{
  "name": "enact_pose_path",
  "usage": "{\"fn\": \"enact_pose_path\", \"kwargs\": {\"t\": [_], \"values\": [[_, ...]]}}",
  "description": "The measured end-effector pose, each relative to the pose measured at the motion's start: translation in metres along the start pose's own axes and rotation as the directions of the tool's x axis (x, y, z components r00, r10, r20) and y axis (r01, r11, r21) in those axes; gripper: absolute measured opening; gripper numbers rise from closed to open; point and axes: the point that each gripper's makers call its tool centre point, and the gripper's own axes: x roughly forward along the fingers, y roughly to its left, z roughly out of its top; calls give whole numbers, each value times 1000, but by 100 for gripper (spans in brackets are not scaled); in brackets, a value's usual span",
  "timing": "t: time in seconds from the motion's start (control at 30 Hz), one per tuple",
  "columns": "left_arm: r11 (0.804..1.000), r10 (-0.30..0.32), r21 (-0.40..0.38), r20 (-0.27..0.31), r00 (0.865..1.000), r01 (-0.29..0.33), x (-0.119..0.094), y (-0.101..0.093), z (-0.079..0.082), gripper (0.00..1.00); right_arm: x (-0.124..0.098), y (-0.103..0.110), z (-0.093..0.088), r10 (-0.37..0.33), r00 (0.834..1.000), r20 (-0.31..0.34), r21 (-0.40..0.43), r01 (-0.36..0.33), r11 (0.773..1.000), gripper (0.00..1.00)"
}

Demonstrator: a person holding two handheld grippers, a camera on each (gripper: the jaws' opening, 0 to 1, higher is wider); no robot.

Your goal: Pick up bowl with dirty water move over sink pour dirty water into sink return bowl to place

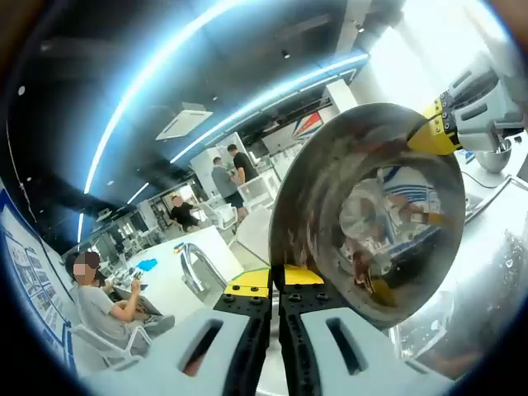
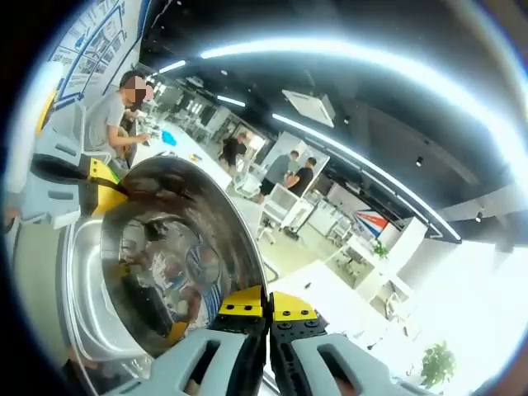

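Note:
A steel bowl (image 1: 371, 214) is tipped steeply on its side, its inside facing the left gripper view, with brownish dregs near its lower rim. My left gripper (image 1: 276, 287) is shut on the bowl's near rim. My right gripper (image 1: 441, 128) comes in from the right and pinches the opposite rim. In the right gripper view the same bowl (image 2: 165, 256) leans over a steel sink (image 2: 78, 272). There my right gripper (image 2: 268, 307) is shut on the rim, and my left gripper (image 2: 91, 186) clamps the far edge at left.
A chrome faucet (image 1: 194, 271) stands past the bowl beside a white counter (image 1: 165, 285). A wet steel surface (image 1: 487, 280) lies to the lower right. A seated person (image 1: 99, 301) and others standing (image 2: 285, 173) are among white tables farther off.

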Motion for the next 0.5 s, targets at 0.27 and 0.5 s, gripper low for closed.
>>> {"fn": "enact_pose_path", "kwargs": {"t": [0.27, 0.5], "values": [[993, -105, 45, -12, 994, 106, -7, -57, 13, 0, -20, -28, -52, 13, 991, -134, 49, -7, 999, 0], [981, -196, 11, -27, 980, 196, -14, -92, 27, 0, -38, -49, -88, 34, 975, -220, 86, -15, 996, 0]]}}
